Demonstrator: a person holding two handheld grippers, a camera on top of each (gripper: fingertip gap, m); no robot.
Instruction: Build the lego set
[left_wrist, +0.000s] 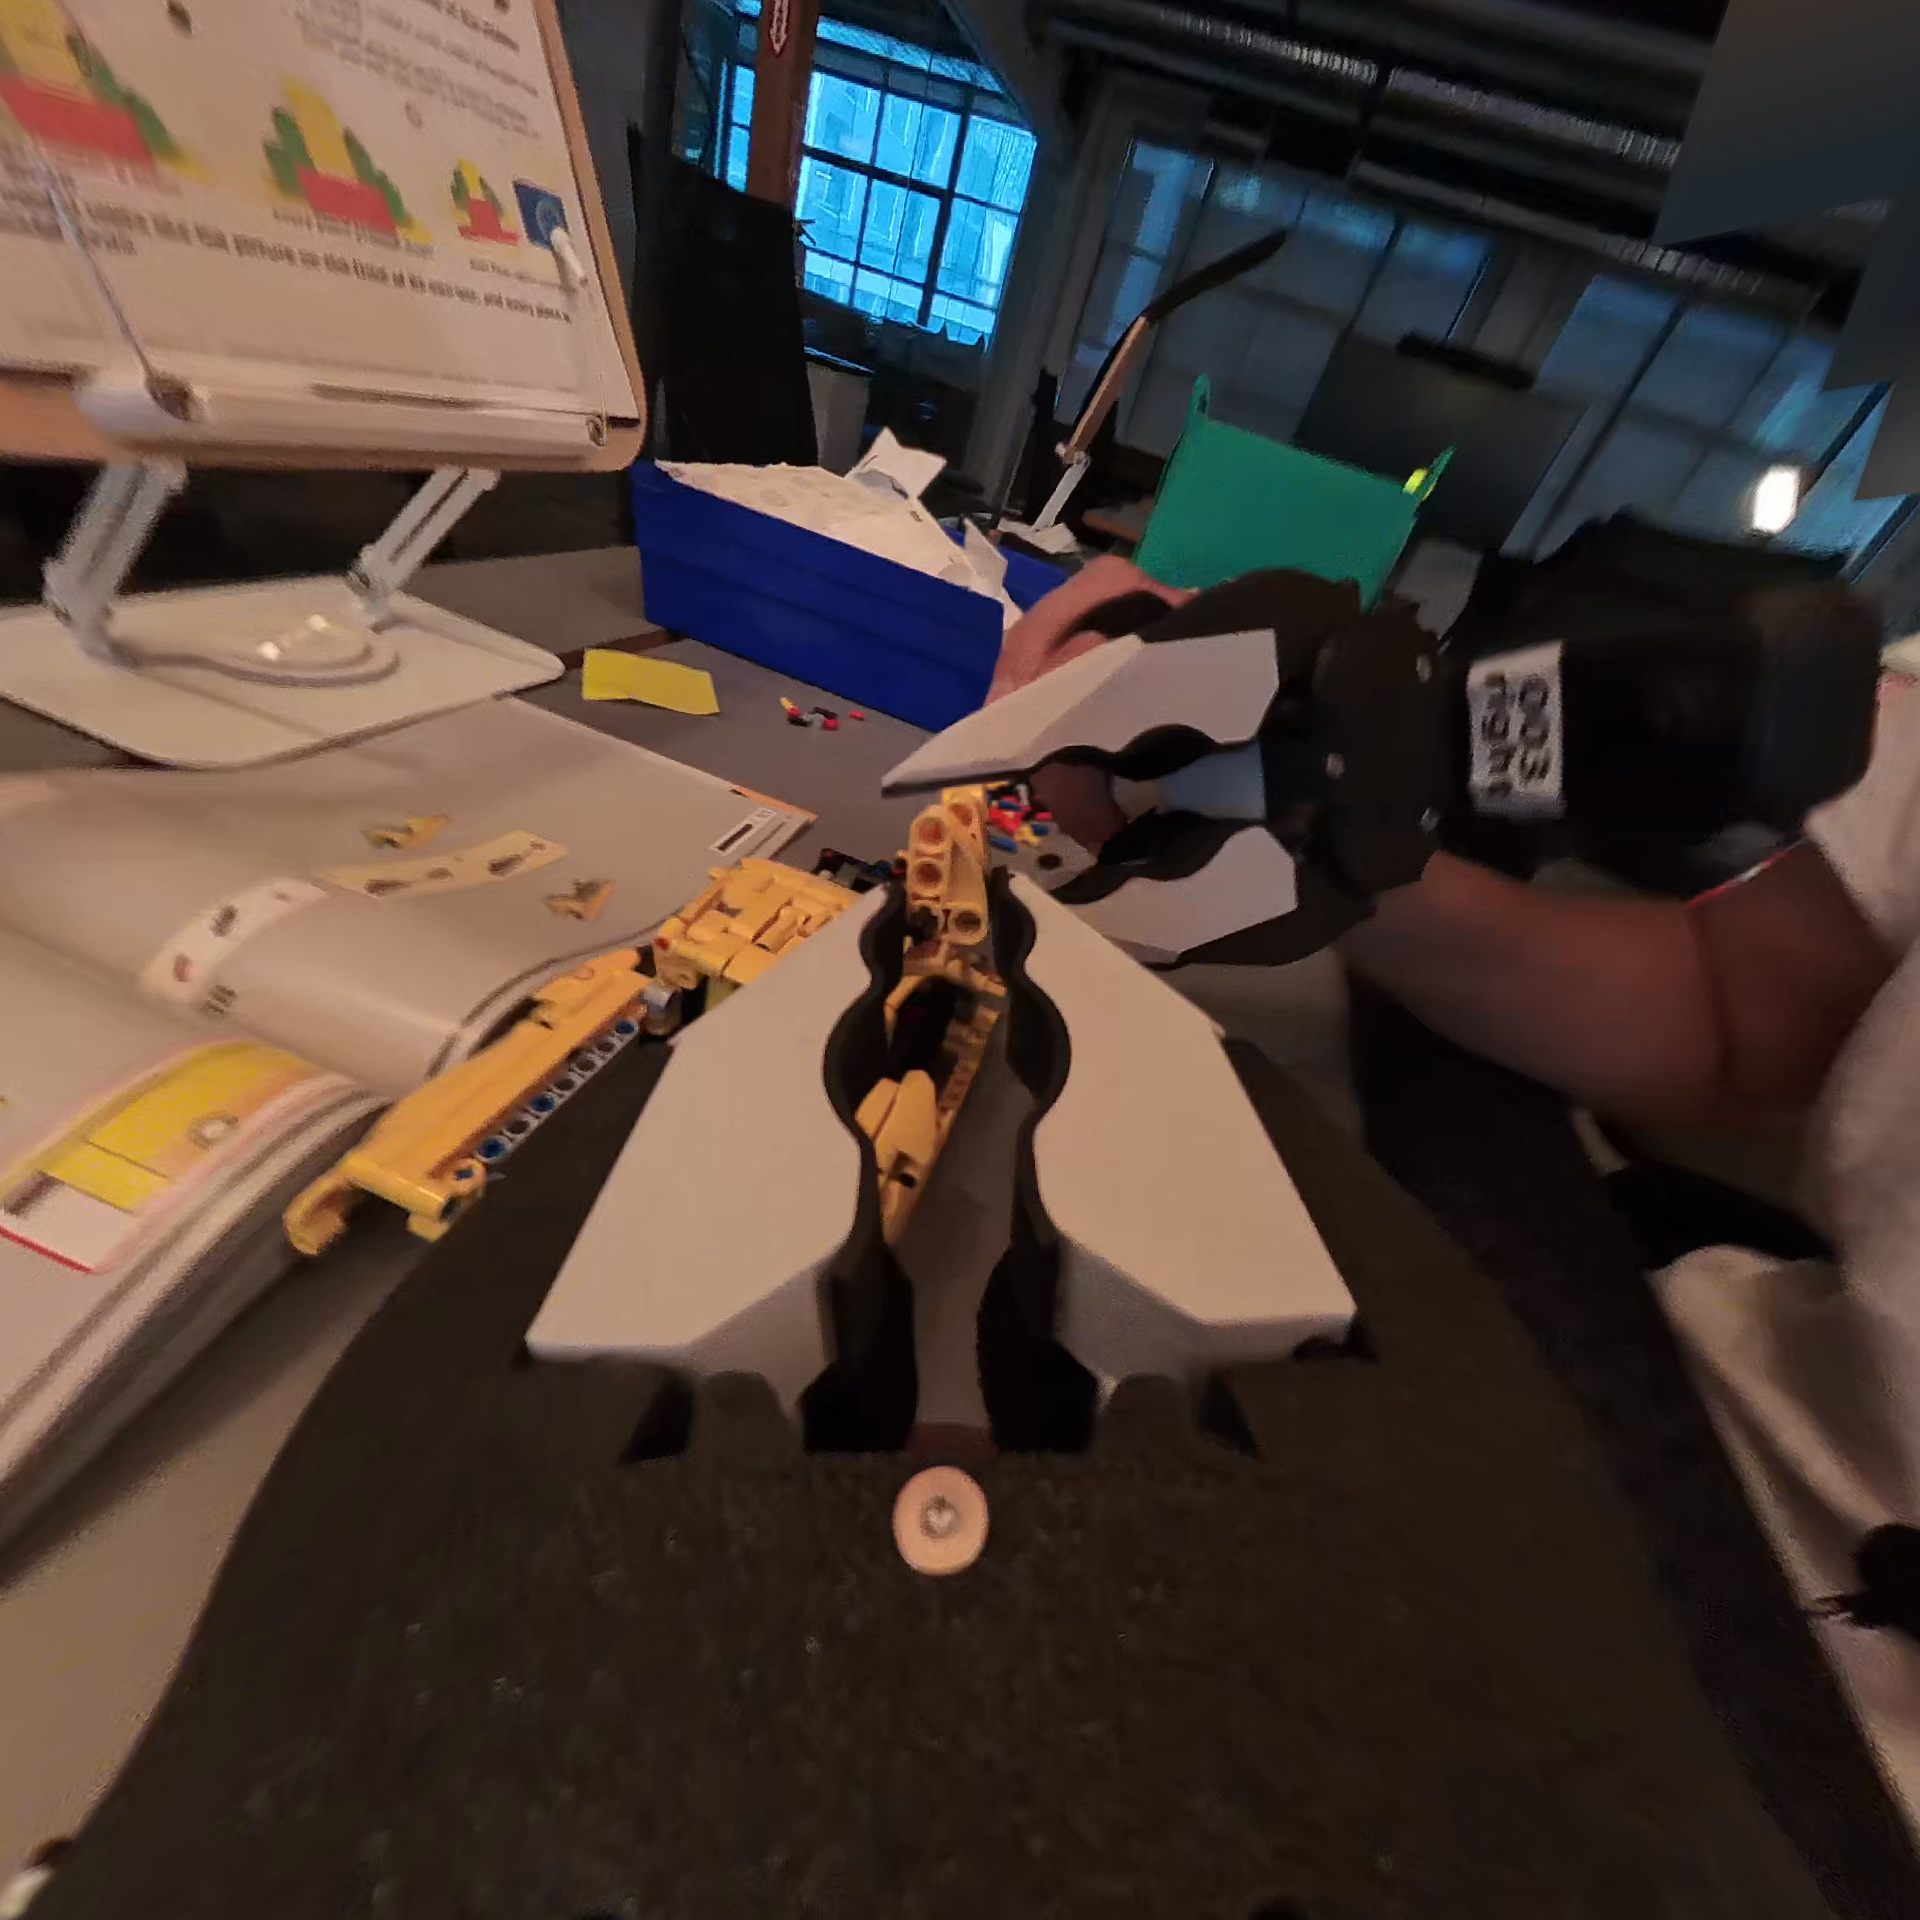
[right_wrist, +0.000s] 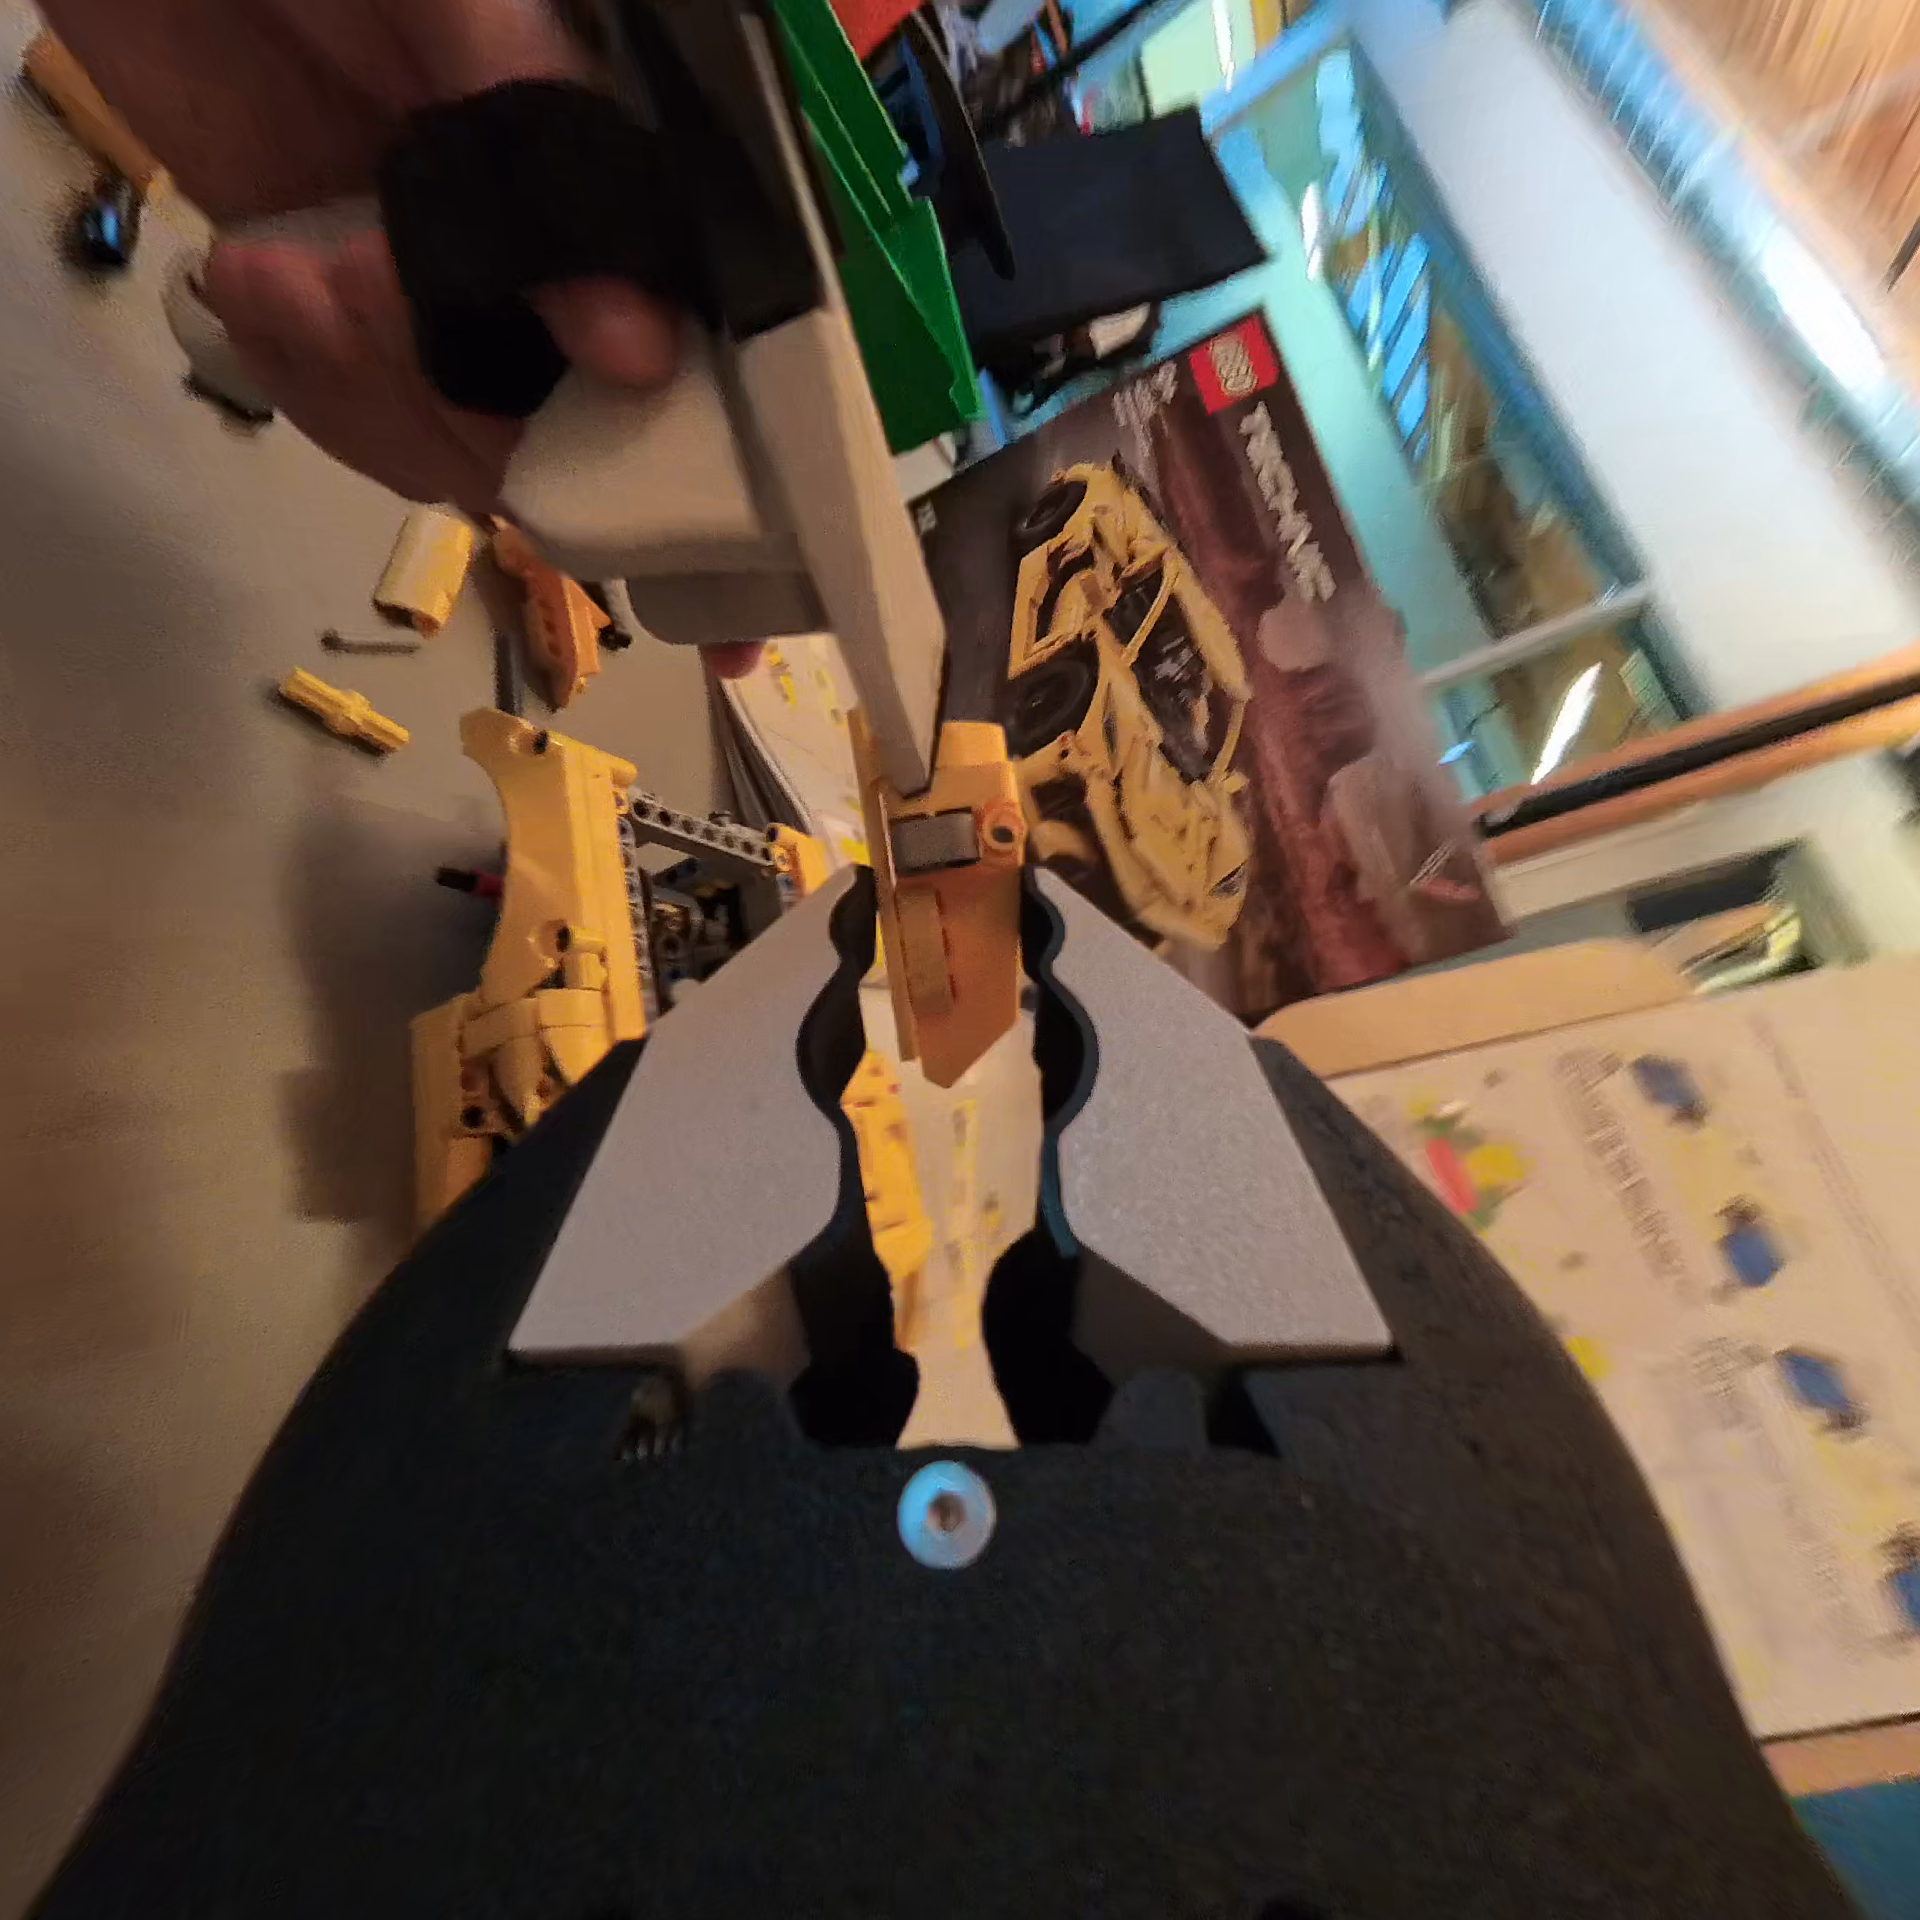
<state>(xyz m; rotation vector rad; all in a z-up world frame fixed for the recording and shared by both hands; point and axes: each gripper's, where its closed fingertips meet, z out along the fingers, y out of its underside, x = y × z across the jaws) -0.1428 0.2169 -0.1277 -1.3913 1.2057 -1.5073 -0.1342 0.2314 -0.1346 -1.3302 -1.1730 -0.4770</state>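
1. Between the grey fingers of the left gripper (left_wrist: 940, 904) sits a yellow lego sub-assembly (left_wrist: 940, 997), pinched in a narrow gap; its long axis runs along the fingers, its holed end poking out past the tips.
2. Right gripper (right_wrist: 945, 883) stands partly open around the same piece's far end (right_wrist: 951, 935); whether its fingers touch it, I cannot tell.
3. On the table lies the larger yellow lego build (left_wrist: 540, 1049), lengthwise beside the open instruction booklet (left_wrist: 260, 935).
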